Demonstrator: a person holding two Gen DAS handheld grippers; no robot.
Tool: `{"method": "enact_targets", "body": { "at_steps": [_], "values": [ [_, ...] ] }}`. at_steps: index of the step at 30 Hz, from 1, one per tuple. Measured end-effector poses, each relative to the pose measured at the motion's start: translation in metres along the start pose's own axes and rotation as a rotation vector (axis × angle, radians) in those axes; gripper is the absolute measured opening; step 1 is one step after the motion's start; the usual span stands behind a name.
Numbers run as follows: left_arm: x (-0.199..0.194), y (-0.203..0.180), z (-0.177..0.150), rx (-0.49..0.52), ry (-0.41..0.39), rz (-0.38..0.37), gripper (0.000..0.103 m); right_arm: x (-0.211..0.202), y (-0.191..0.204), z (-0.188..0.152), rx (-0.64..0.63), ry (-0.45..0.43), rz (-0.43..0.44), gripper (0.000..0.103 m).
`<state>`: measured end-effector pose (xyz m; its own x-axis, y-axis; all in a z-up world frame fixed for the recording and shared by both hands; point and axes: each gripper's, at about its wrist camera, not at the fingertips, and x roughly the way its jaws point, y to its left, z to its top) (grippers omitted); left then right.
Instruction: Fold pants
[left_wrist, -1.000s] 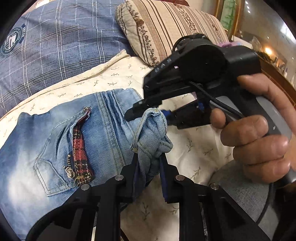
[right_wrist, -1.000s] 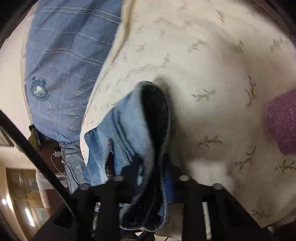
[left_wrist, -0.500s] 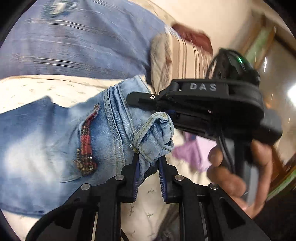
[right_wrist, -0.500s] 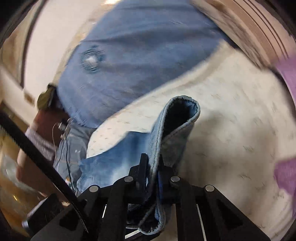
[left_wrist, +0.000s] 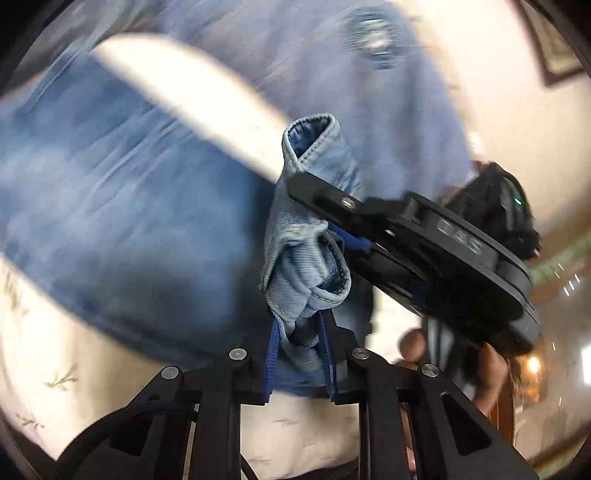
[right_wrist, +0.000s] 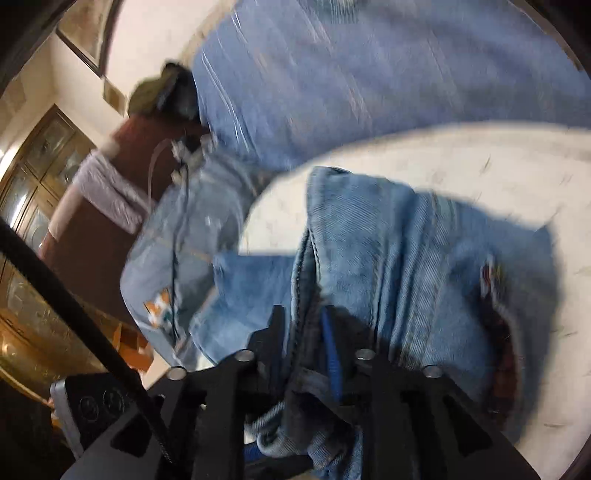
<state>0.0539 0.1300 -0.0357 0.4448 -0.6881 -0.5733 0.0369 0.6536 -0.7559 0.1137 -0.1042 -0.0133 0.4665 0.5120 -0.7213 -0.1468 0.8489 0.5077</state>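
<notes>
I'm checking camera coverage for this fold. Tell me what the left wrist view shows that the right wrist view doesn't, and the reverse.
Only the left wrist view shows the right gripper from outside, biting the denim hem, and the round badge on the blue checked bedding.

Only the right wrist view shows the red plaid pocket trim, the wooden cabinet, and a person in a maroon top beside the bed.

Both show the jeans clamped between that view's own gripper pads, the left gripper included, the cream leaf-print sheet and blue bedding behind.
</notes>
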Motion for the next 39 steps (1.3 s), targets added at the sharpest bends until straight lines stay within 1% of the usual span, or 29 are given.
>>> {"method": "enact_targets", "body": {
  "at_steps": [1,3,4,5,6,7,8,10,11,12,14,16,17,18,19,20,21,22,24,25,26,27,28,30,32,34,36,38,39],
  "values": [
    [0.002,0.006,-0.002,-0.031,0.005,0.029,0.024,0.013,-0.007,-0.004,0.03,0.047,0.008,0.024],
    [0.001,0.008,-0.003,-0.056,0.0,0.046,0.031,0.012,-0.012,-0.012,0.047,0.069,0.045,0.024],
    [-0.002,0.005,-0.003,-0.046,-0.013,0.053,0.033,0.0,-0.01,-0.013,0.036,0.038,0.041,0.033],
    [-0.007,0.001,-0.005,-0.029,-0.031,0.06,0.041,-0.011,-0.01,-0.013,0.029,0.009,0.03,0.056],
    [-0.013,-0.003,-0.007,-0.005,-0.054,0.06,0.05,-0.029,-0.011,-0.014,0.027,-0.033,0.008,0.07],
    [-0.017,-0.008,-0.008,0.016,-0.073,0.063,0.052,-0.05,-0.014,-0.015,0.031,-0.091,-0.033,0.082],
    [-0.024,-0.013,-0.009,0.033,-0.088,0.071,0.053,-0.06,-0.018,-0.018,0.032,-0.118,-0.061,0.082],
    [-0.027,-0.021,-0.012,0.058,-0.111,0.09,0.058,-0.087,-0.026,-0.029,0.035,-0.153,-0.151,0.082],
    [-0.029,-0.024,-0.01,0.062,-0.112,0.118,0.061,-0.095,-0.029,-0.037,0.036,-0.167,-0.179,0.082],
    [-0.028,-0.024,-0.009,0.062,-0.095,0.156,0.059,-0.104,-0.032,-0.047,0.034,-0.182,-0.209,0.082],
    [-0.024,-0.024,-0.004,0.054,-0.075,0.159,0.058,-0.116,-0.036,-0.07,0.006,-0.171,-0.252,0.082],
    [-0.021,-0.028,-0.003,0.077,-0.063,0.157,0.04,-0.116,-0.033,-0.094,-0.04,-0.135,-0.289,0.081],
    [-0.02,-0.033,-0.002,0.092,-0.059,0.151,0.024,-0.11,-0.027,-0.1,-0.061,-0.12,-0.304,0.081],
    [-0.018,-0.036,-0.001,0.109,-0.054,0.15,0.018,-0.104,-0.023,-0.104,-0.084,-0.103,-0.319,0.08],
    [-0.014,-0.039,0.001,0.121,-0.053,0.161,0.016,-0.096,-0.015,-0.105,-0.11,-0.087,-0.331,0.079],
    [-0.016,-0.038,0.002,0.128,-0.056,0.162,0.012,-0.087,-0.008,-0.105,-0.144,-0.065,-0.345,0.074],
    [-0.018,-0.038,0.004,0.128,-0.061,0.139,0.009,-0.076,0.002,-0.107,-0.209,-0.033,-0.374,0.071],
    [-0.018,-0.036,0.007,0.131,-0.072,0.123,0.008,-0.072,0.008,-0.113,-0.249,-0.021,-0.395,0.067],
    [-0.027,-0.035,0.011,0.133,-0.105,0.126,0.008,-0.064,0.016,-0.12,-0.307,-0.009,-0.443,0.061],
    [-0.029,-0.031,0.013,0.126,-0.109,0.134,0.007,-0.059,0.016,-0.122,-0.317,0.003,-0.464,0.056],
    [-0.028,-0.027,0.014,0.115,-0.108,0.147,0.005,-0.056,0.014,-0.121,-0.314,0.015,-0.484,0.047],
    [-0.027,-0.022,0.015,0.106,-0.11,0.169,0.005,-0.051,0.008,-0.121,-0.302,0.038,-0.517,0.042],
    [-0.026,-0.017,0.014,0.099,-0.106,0.172,0.005,-0.051,0.004,-0.121,-0.292,0.048,-0.527,0.035],
    [-0.019,-0.01,0.014,0.067,-0.083,0.185,0.006,-0.054,0.0,-0.121,-0.268,0.049,-0.501,0.033],
    [-0.018,-0.011,0.01,0.066,-0.067,0.177,0.006,-0.055,-0.003,-0.12,-0.254,0.053,-0.49,0.032],
    [-0.019,-0.014,0.006,0.071,-0.045,0.167,0.012,-0.055,-0.007,-0.12,-0.24,0.061,-0.487,0.032],
    [-0.023,-0.016,0.0,0.074,-0.038,0.141,0.035,-0.059,-0.01,-0.118,-0.216,0.055,-0.464,0.032],
    [-0.025,-0.02,-0.004,0.098,-0.036,0.135,0.043,-0.065,-0.016,-0.115,-0.168,0.048,-0.415,0.033],
    [-0.023,-0.022,-0.005,0.112,-0.026,0.127,0.045,-0.066,-0.019,-0.115,-0.157,0.049,-0.405,0.033]
  ]
}}
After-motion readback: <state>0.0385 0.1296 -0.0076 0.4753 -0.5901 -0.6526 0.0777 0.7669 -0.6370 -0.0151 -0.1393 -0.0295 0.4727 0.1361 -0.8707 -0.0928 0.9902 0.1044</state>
